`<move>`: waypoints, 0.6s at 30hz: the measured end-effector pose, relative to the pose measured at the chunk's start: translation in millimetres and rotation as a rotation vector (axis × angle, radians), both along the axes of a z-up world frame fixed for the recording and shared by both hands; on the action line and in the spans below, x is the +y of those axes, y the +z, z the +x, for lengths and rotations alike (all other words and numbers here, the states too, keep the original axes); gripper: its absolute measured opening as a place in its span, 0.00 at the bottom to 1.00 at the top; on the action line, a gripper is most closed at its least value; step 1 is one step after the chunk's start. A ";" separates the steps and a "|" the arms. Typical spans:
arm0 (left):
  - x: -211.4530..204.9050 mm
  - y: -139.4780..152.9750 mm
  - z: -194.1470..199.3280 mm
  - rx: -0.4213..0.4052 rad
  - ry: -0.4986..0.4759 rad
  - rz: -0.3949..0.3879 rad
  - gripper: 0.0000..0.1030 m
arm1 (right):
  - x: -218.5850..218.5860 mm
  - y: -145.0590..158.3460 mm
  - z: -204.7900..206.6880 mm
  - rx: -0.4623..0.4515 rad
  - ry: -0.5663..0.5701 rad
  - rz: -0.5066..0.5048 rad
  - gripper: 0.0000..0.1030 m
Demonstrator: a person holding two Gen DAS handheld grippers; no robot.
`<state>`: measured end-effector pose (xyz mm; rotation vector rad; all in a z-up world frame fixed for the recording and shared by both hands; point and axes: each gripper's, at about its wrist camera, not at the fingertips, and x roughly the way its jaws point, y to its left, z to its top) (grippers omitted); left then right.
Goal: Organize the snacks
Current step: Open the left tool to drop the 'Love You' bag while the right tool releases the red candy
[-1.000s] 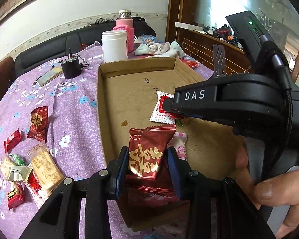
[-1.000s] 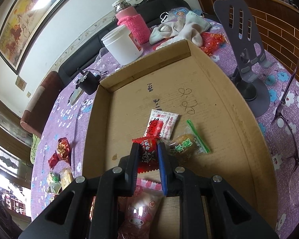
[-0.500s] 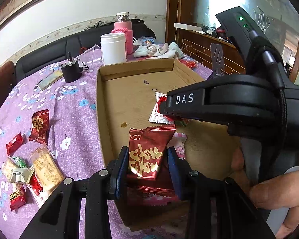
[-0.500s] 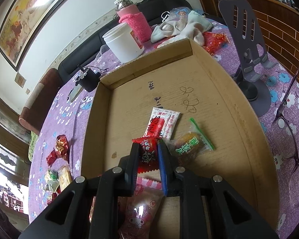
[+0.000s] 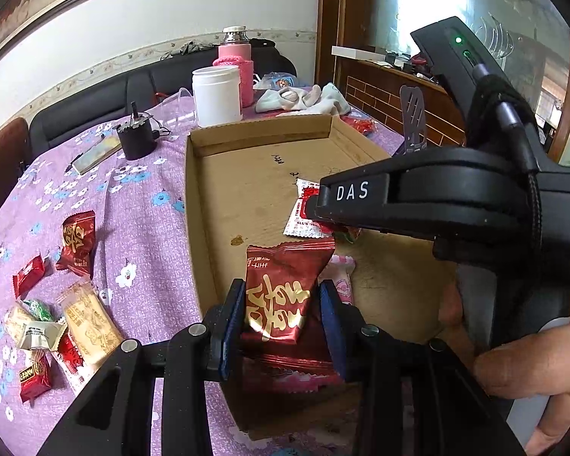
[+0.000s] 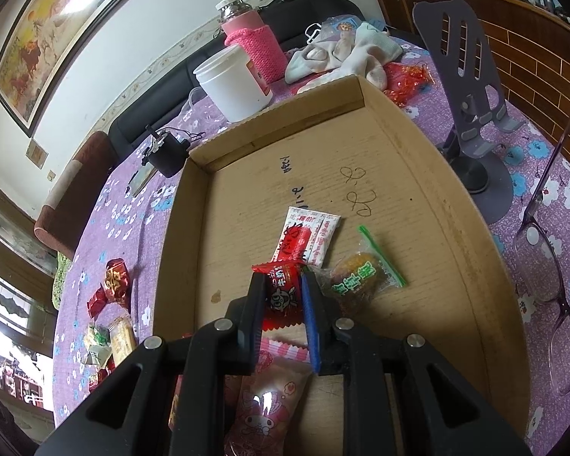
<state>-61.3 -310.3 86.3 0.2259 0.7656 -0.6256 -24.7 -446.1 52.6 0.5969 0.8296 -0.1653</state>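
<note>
Both hands hover over the shallow cardboard tray (image 6: 429,174) on the purple flowered desk (image 5: 140,205), each with a sweet in its grip. The left tool (image 5: 281,304) is pinched on a dark red packet with gold lettering (image 5: 281,288), held by its lower half with the crimped top edge sticking up free above the tray's near end. The right tool (image 6: 285,296) is almost fully closed on a small bright red wrapped candy (image 6: 283,290), also over the tray floor, just beside a green-labelled clear bag (image 6: 357,277) and a white-and-red sachet (image 6: 307,235) lying flat there. A pink cartoon packet (image 6: 266,399) lies underneath.

These wrappers look feather-light, crinkly and slick; I judge they will buckle rather than resist, so the puffed middle is the place to pinch, not the flimsy sealed fins, which could slide out. Contents may crush if squeezed hard. More sweets wait in a loose pile on the cloth (image 5: 49,326) left of the tray.

Compared with a second ago, hardly anything differs: both grips are unchanged, the same packets sit between the pads, and nothing in the tray has shifted; only the left view's framing wobbles slightly.
</note>
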 end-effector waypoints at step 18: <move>1.8 1.4 1.7 0.008 -0.005 -0.025 0.40 | 0.2 6.1 -4.0 -0.010 -0.014 -0.016 0.19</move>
